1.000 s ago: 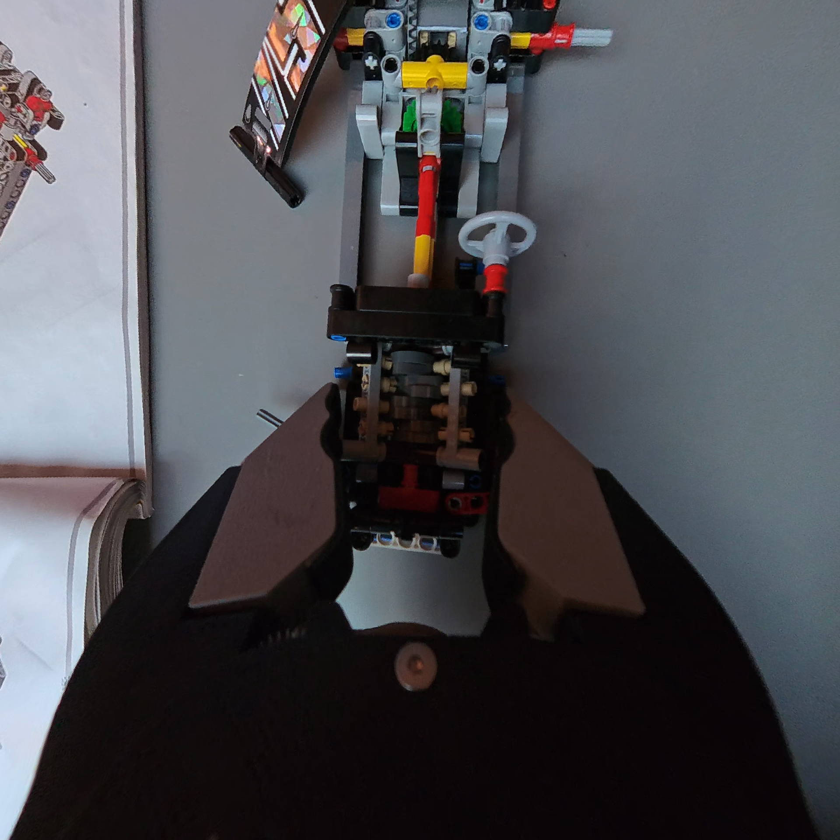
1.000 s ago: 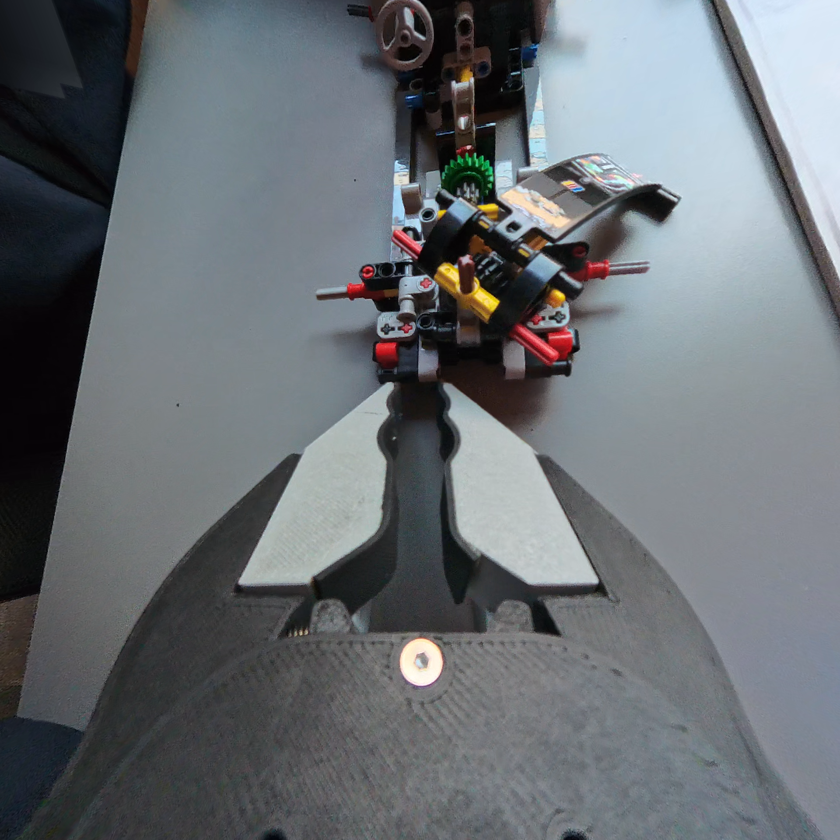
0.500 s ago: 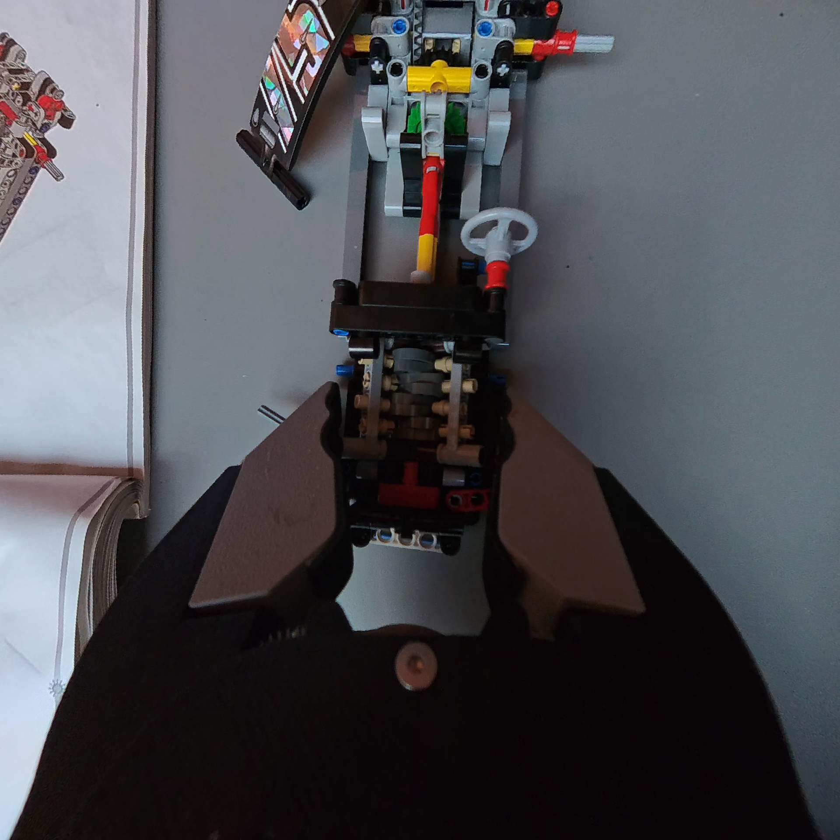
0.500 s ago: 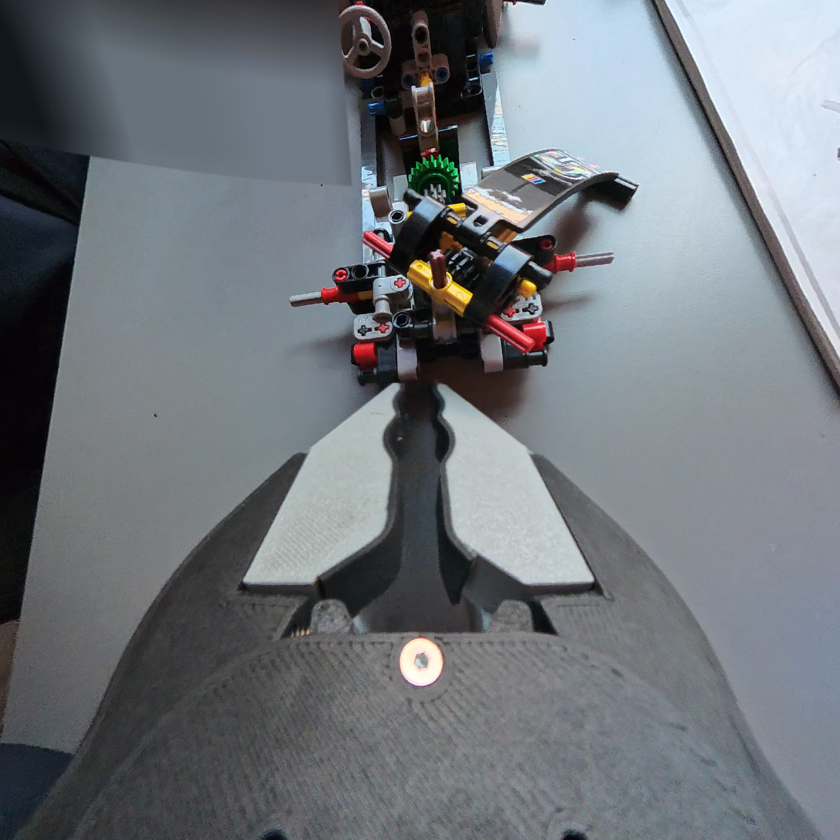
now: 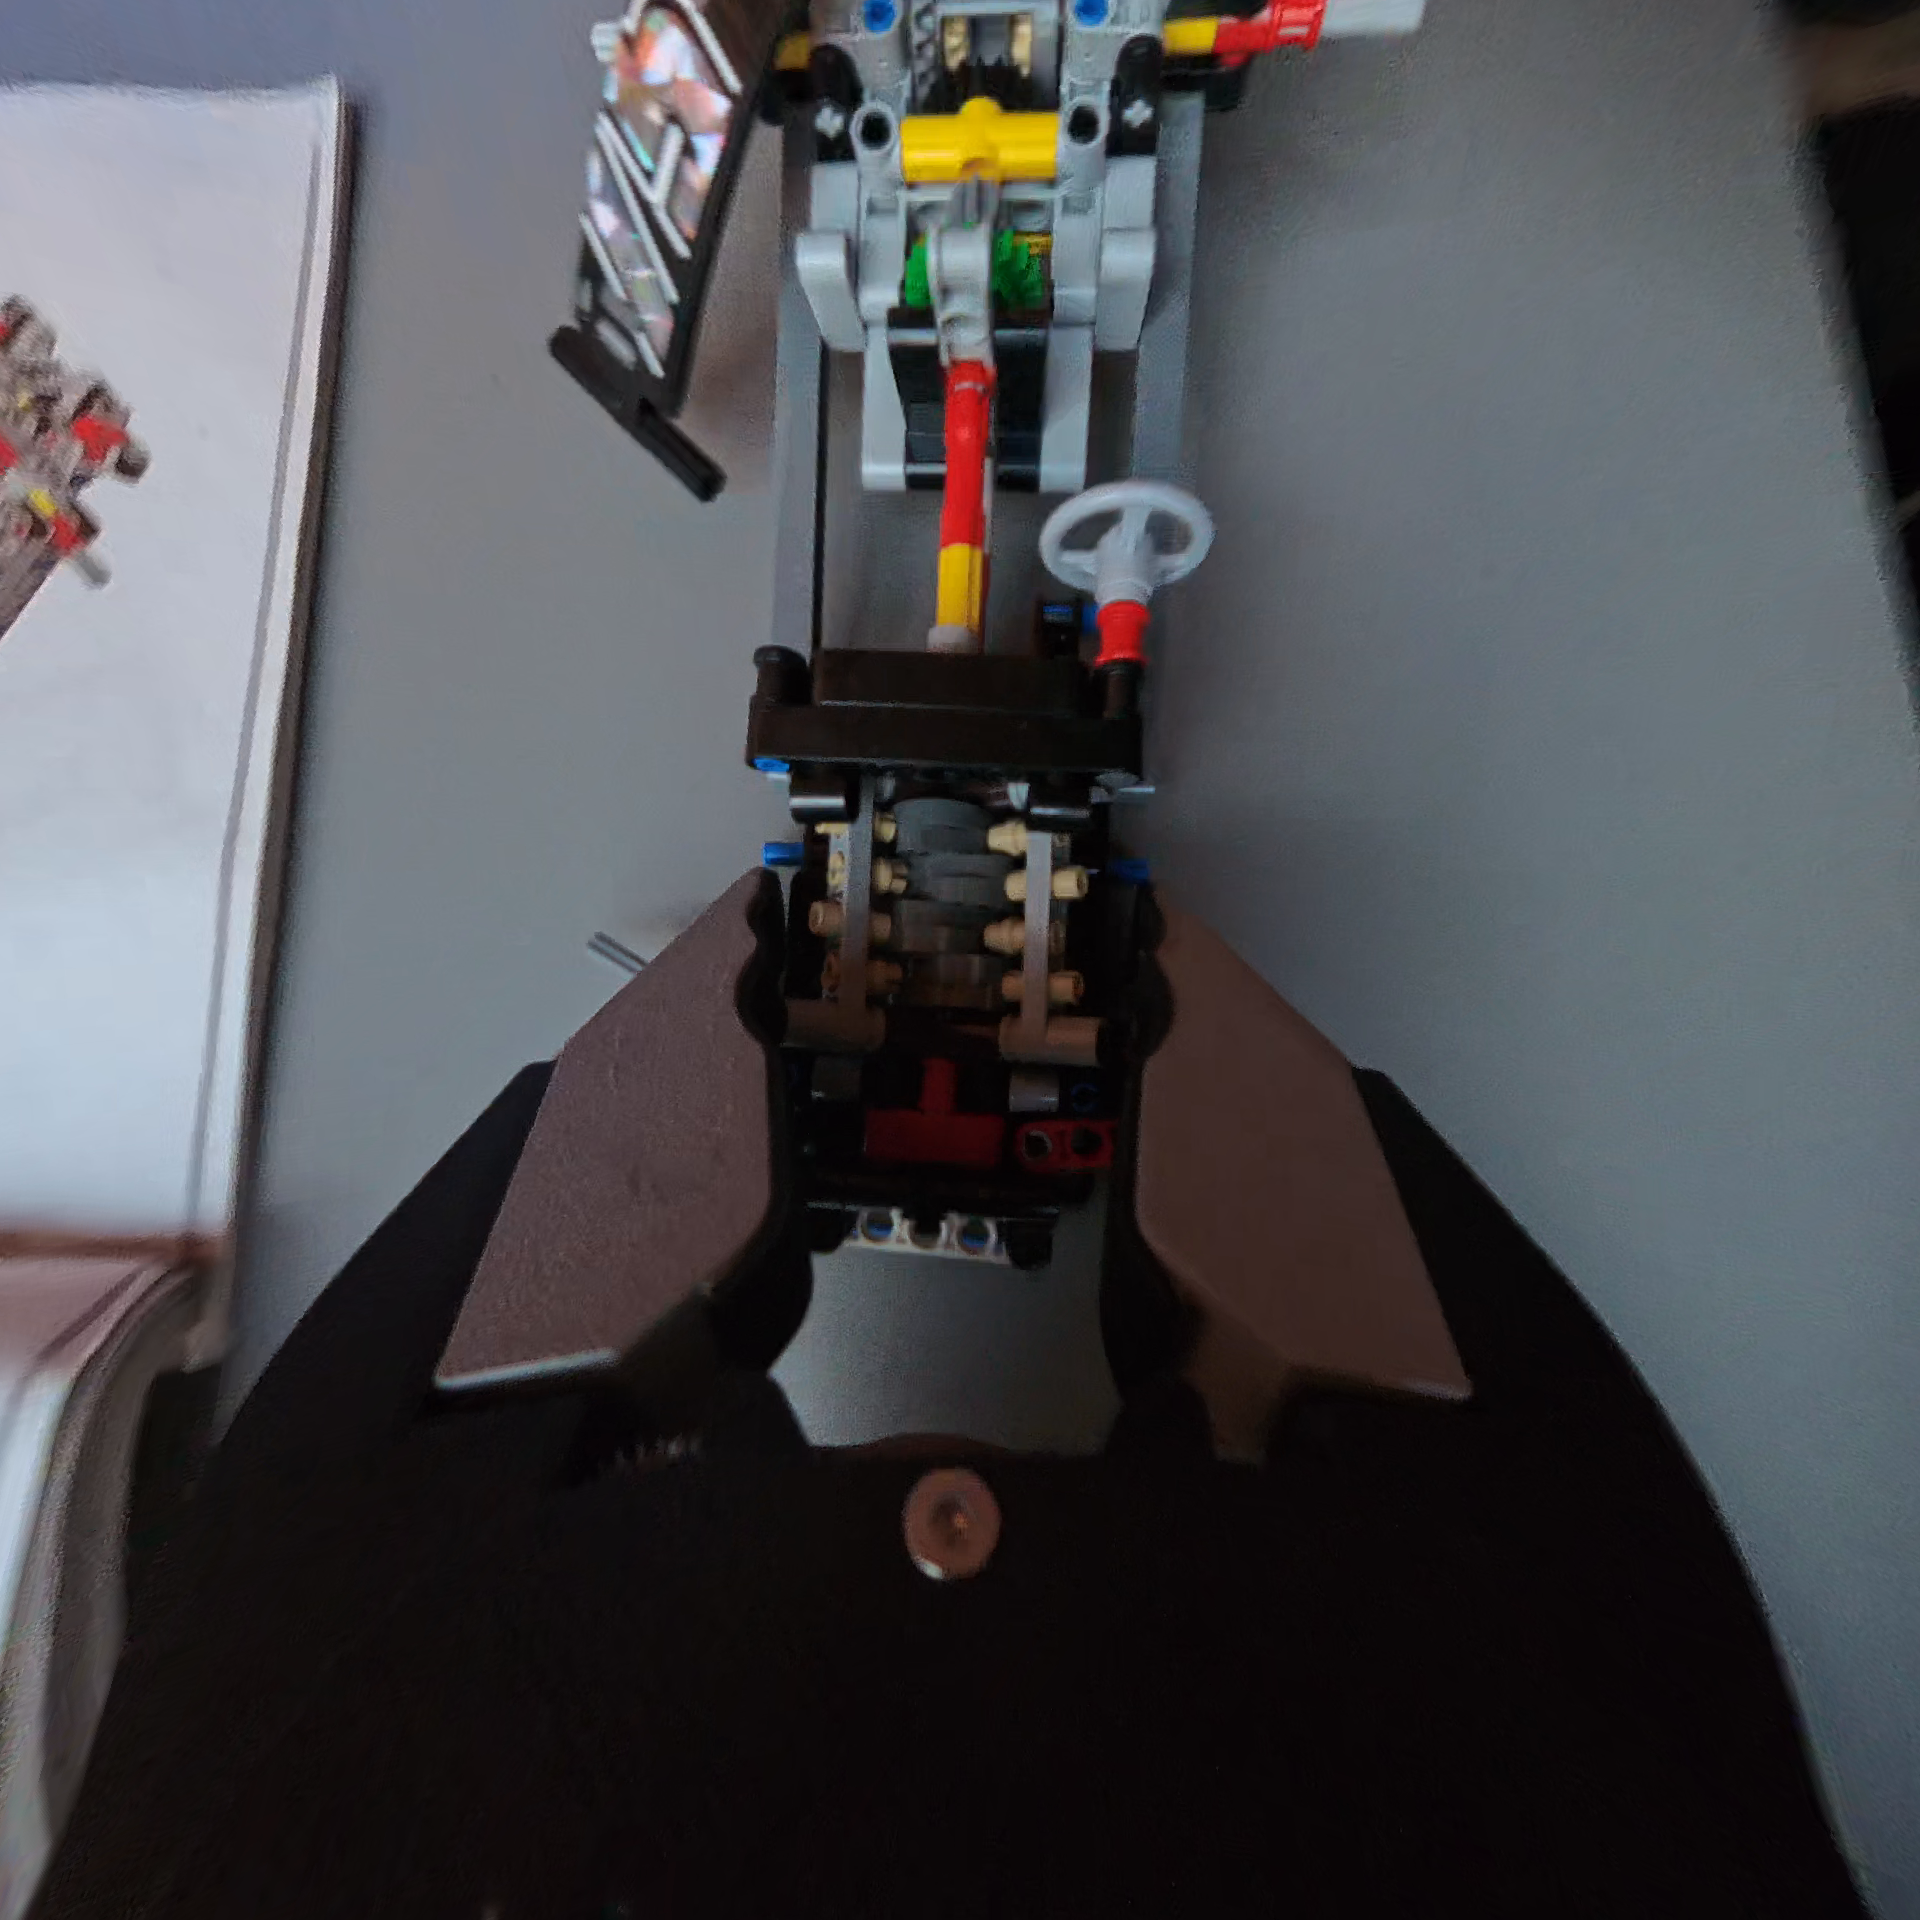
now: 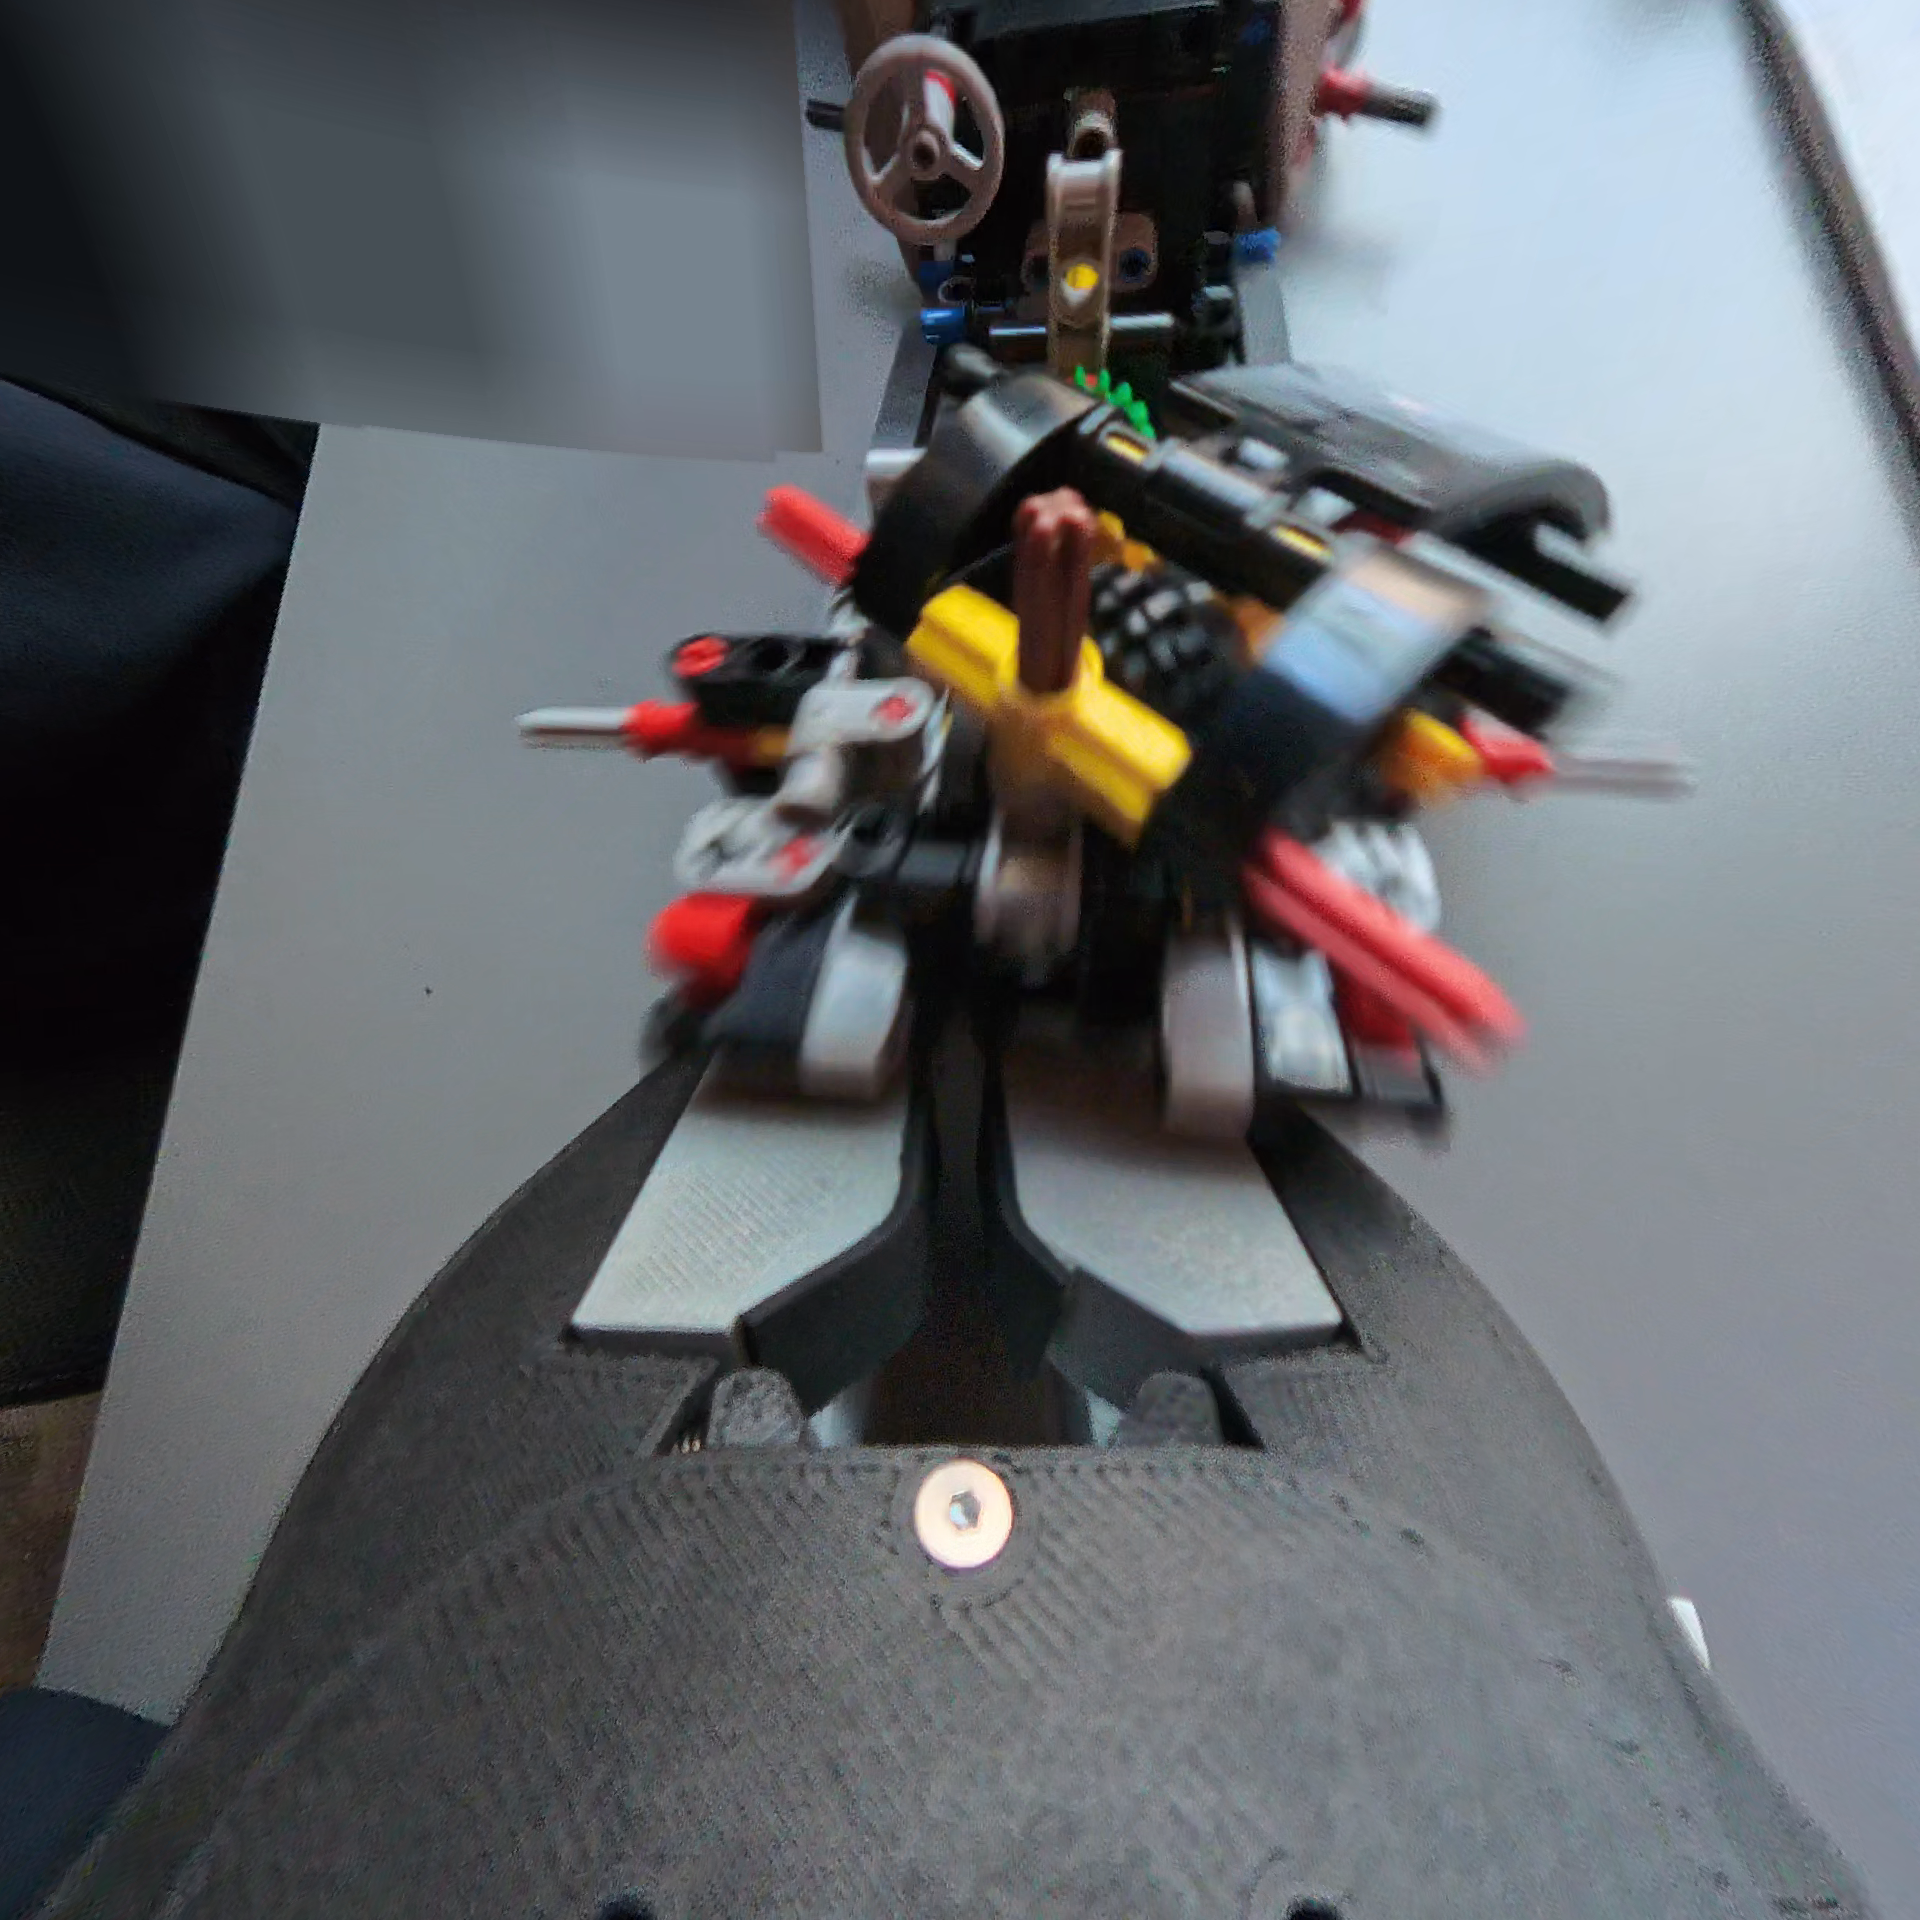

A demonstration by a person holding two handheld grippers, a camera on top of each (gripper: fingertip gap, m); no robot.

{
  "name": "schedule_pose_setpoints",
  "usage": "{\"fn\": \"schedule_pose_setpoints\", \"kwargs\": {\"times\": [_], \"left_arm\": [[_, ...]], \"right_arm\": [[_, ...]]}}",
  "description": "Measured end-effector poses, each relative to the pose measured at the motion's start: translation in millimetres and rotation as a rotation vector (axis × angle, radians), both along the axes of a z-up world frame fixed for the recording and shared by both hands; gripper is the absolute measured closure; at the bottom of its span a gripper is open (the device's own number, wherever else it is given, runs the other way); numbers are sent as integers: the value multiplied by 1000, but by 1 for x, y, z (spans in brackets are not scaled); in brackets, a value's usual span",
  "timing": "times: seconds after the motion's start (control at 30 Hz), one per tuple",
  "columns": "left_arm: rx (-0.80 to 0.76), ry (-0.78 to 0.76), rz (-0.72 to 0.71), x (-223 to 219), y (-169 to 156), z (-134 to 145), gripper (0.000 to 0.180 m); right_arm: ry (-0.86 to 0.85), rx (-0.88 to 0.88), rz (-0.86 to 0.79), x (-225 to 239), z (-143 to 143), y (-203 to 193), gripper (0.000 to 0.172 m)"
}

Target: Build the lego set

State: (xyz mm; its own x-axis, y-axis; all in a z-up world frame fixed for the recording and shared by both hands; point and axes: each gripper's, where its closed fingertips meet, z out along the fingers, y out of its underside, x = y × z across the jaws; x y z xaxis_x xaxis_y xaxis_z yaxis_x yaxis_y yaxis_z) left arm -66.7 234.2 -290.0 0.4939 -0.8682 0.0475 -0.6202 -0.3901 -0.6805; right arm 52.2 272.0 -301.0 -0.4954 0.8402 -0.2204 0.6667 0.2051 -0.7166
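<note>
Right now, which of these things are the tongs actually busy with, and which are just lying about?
Busy with:
- toy car chassis, gripped at its engine end by the left tongs
- right tongs, shut, nosing its other end

Lying about:
- instruction booklet
- loose curved black panel

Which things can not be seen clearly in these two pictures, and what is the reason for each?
- Right gripper fingertips: right wrist view, blurred, under the model's near end.
- Brick-built car chassis: far end cut off by the top edge, left wrist view.
- Instruction booklet: cut off at the left edge, its drawing blurred.
- Left gripper pads: contact with the chassis sides lost in shadow.
</note>
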Motion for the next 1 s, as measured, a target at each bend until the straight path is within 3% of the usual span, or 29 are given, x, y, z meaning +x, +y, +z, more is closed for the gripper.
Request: {"fn": "schedule_pose_setpoints", "kwargs": {"times": [0.17,0.43,0.87,1.0], "left_arm": [[-68,0,52,-4,2,-1,114],[-9,92,55,-16,7,-6,113],[10,104,52,-16,8,-7,113],[9,97,56,-16,8,-7,113]], "right_arm": [[-20,-33,-28,6,0,6,172],[-65,28,-113,26,0,33,171],[-42,72,-196,27,3,50,151],[-25,87,-164,22,1,44,162]]}}
